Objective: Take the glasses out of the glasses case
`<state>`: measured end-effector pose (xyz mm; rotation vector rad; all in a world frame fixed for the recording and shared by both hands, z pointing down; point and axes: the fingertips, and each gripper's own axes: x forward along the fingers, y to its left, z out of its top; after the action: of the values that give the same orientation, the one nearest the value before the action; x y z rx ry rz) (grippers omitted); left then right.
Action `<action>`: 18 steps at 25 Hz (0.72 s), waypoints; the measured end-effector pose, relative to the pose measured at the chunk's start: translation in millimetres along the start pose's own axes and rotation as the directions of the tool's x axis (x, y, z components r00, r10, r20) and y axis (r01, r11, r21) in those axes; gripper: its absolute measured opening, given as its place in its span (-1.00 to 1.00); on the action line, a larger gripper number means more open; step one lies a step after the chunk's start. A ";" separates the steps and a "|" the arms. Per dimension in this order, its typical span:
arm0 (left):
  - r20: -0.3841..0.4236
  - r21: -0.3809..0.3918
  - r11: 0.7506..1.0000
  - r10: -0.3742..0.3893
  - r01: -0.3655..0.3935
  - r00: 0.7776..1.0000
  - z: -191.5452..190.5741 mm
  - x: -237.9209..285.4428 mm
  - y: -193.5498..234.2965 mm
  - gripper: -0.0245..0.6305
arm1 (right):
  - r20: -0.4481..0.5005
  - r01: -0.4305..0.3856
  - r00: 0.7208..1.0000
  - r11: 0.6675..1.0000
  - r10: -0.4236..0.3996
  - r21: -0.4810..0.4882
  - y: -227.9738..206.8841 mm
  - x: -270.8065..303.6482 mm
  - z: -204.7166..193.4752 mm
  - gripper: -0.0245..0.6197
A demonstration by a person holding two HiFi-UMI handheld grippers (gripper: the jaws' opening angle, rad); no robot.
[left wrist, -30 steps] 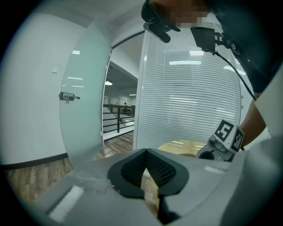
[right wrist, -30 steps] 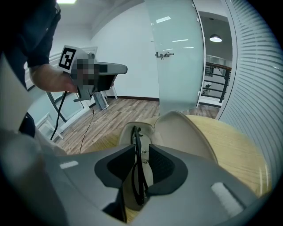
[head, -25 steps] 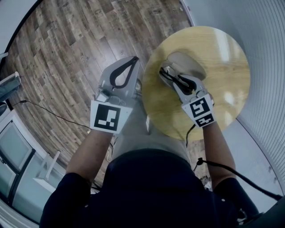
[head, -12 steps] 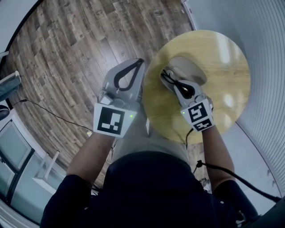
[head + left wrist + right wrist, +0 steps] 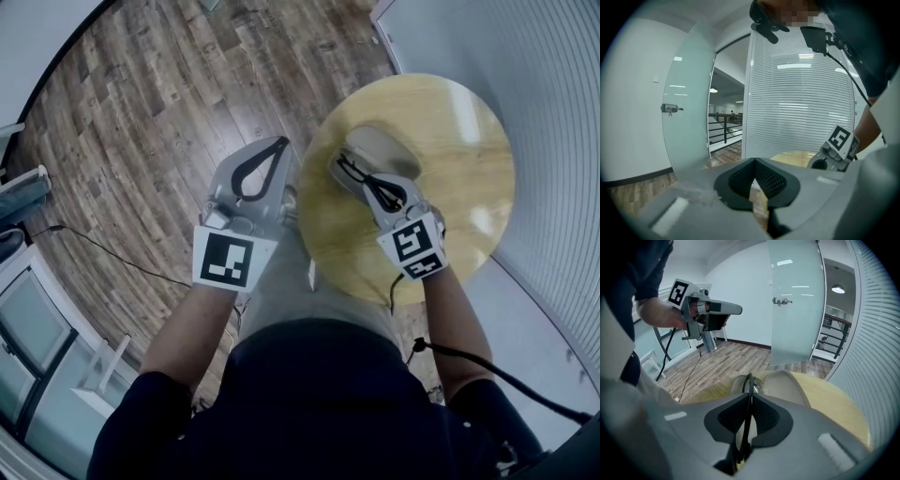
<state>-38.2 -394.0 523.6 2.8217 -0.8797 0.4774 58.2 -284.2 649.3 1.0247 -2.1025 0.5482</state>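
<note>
Glasses (image 5: 749, 380) clamped in right hand-held gripper (image 5: 345, 171) over open case (image 5: 386, 145) near tabletop's (image 5: 469, 159) left edge. Left hand-held gripper (image 5: 279, 145) closed, empty. Next move is probably a clean lift.

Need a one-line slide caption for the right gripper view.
Right claw shut on the black glasses at the open beige case on the round wooden table.

A round, pale wooden surface (image 5: 464, 150) stands on a plank floor (image 5: 159, 103). An open beige case (image 5: 386, 147) lies on its left half.
</note>
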 end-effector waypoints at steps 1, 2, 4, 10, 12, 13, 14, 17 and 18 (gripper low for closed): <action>0.006 0.000 1.000 -0.003 0.003 1.000 4.3 -1.7 -2.0 -0.91 | 0.004 0.007 1.000 1.000 -0.007 -0.002 0.5 -3.2 2.5 -0.82; 0.010 0.001 1.000 -0.005 0.005 1.000 8.5 -3.6 -3.8 -0.91 | 0.008 0.014 1.000 1.000 -0.014 -0.004 1.0 -6.4 5.5 -0.82; 0.018 0.006 1.000 -0.007 0.007 1.000 17.0 -7.0 -6.7 -0.91 | 0.021 0.027 0.999 1.000 -0.027 -0.009 1.5 -12.7 12.3 -0.83; 0.062 0.083 0.996 -0.026 0.021 0.998 38.0 -21.5 -31.8 -0.91 | 0.078 0.069 0.995 0.998 -0.068 -0.010 9.2 -40.0 18.4 -0.83; 0.070 0.090 0.996 -0.032 0.026 0.997 46.2 -27.9 -37.9 -0.91 | 0.106 0.085 0.991 0.996 -0.084 -0.002 13.4 -53.0 28.6 -0.83; 0.078 0.088 0.996 -0.033 0.026 0.996 54.1 -29.9 -37.0 -0.91 | 0.116 0.092 0.989 0.996 -0.091 0.000 13.7 -58.8 37.1 -0.83; 0.087 0.085 0.996 -0.032 0.025 0.996 63.1 -31.5 -35.1 -0.91 | 0.124 0.098 0.987 0.995 -0.098 -0.001 13.2 -64.4 45.8 -0.82; 0.113 0.095 0.995 -0.032 0.021 0.993 87.6 -37.4 -34.0 -0.91 | 0.148 0.122 0.982 0.993 -0.120 -0.003 11.1 -82.8 63.3 -0.83; 0.122 0.104 0.994 -0.033 0.021 0.992 94.1 -39.3 -35.4 -0.91 | 0.155 0.130 0.980 0.992 -0.128 -0.004 10.9 -89.2 65.9 -0.83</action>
<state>-24.3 -366.1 420.1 2.9812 -0.8612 0.3571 59.4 -275.4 538.2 1.2197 -2.1516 0.3996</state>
